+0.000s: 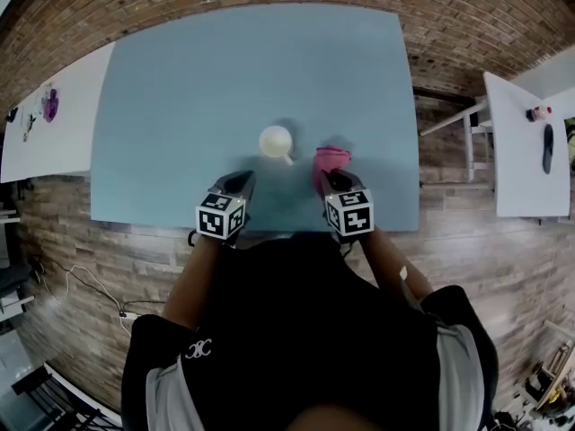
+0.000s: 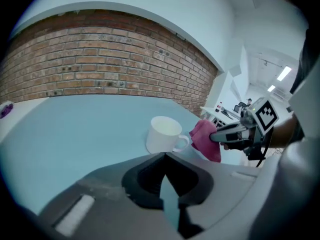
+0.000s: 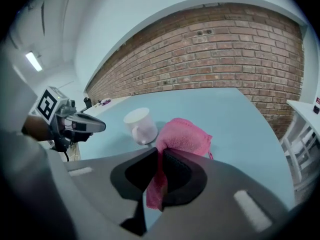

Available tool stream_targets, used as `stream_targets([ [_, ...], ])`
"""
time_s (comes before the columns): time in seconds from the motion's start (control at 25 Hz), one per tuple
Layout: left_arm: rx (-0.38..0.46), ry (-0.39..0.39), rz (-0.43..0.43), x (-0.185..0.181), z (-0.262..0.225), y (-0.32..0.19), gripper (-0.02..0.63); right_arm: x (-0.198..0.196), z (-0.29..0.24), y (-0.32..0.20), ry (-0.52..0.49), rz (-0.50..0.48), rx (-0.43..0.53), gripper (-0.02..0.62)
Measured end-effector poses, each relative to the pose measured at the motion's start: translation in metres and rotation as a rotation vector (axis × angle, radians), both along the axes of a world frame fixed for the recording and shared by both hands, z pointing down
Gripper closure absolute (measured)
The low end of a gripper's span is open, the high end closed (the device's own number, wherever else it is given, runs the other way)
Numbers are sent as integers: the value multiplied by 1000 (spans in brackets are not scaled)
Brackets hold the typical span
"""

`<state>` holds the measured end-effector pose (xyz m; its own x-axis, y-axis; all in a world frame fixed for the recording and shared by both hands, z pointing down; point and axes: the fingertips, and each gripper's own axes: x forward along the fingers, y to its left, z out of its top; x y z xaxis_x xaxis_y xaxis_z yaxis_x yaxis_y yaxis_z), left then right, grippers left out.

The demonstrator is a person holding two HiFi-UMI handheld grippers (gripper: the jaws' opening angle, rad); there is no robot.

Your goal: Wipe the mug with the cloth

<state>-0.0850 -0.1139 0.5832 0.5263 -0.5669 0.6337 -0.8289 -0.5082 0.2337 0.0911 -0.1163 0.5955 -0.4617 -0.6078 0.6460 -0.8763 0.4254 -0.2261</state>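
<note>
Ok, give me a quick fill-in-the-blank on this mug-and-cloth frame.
The right gripper has its jaws shut on a cloth coloured ____.
The left gripper, jaws shut, holds ____.
The white mug stands ____ on the table.
Missing: pink; nothing; upright.

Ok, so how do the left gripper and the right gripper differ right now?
The left gripper has its jaws shut on nothing, while the right gripper has its jaws shut on the pink cloth. In the head view, the left gripper sits nearer than the white mug and to its left, while the right gripper sits nearer and to its right. Both point forward over the near edge of the blue table.
</note>
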Motion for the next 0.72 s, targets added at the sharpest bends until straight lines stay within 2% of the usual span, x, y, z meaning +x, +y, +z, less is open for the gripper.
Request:
stream_targets([
  [0.12,15,5,51,-23,1,-1,600,-12,15,10,15,86,-51,557],
  [0.24,36,27,69,-65,5,1,600,-36,29,21,-3,201,-113,557],
  [0.4,42,63,91,-131,9,-1,600,-90,24,33,-13,317,-89,557],
  [0.56,60,83,78,-197,9,4,600,-157,14,45,-20,366,-51,557],
  [0.72,80,125,70,-247,-4,14,600,-219,2,65,-18,351,-28,557],
])
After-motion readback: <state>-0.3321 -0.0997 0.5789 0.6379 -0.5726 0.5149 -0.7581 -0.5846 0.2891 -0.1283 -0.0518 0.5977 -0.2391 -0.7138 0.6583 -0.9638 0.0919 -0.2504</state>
